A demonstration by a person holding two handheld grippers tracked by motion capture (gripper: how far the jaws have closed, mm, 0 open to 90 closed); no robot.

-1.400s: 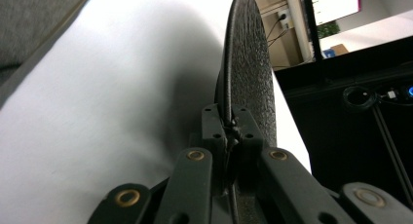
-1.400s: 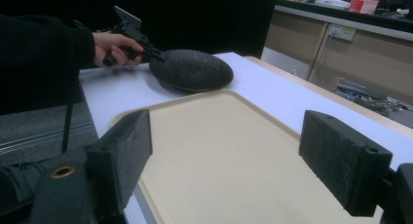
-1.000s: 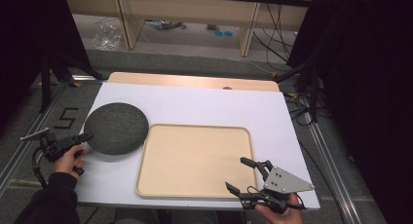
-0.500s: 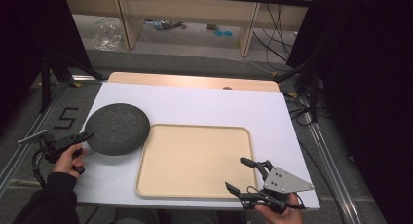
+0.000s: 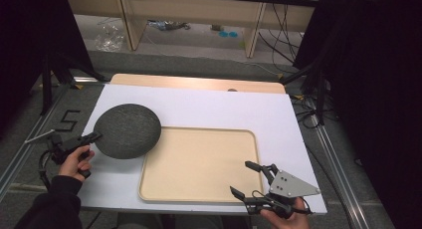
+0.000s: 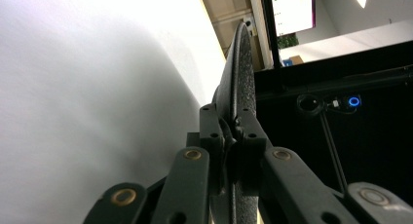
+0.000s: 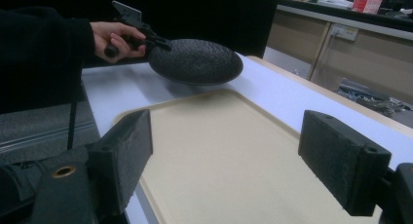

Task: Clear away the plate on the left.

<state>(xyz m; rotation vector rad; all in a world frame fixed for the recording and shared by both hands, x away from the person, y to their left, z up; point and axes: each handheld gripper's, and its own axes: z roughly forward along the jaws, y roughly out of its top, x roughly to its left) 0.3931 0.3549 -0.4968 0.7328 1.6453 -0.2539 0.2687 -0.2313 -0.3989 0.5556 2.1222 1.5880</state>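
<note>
Left tool (image 5: 94, 136) pinches the dark plate (image 5: 127, 131) by its rim, lifted off the desk (image 5: 209, 107); right tool (image 5: 254, 179) rests spread wide. Carry step, likely. Next move probably calls for lowering it level onto the tray (image 5: 199, 164).

Tray (image 5: 199, 164): its near left corner lies under the dark plate (image 5: 127, 131), which overlaps it in the high view.
Plate (image 6: 237, 78): seen edge-on in the left gripper view, its faces are unreadable.
Right gripper (image 7: 224, 160): body cut off by the bottom edge.
Shelf items (image 5: 226, 34): too small to identify.
</note>
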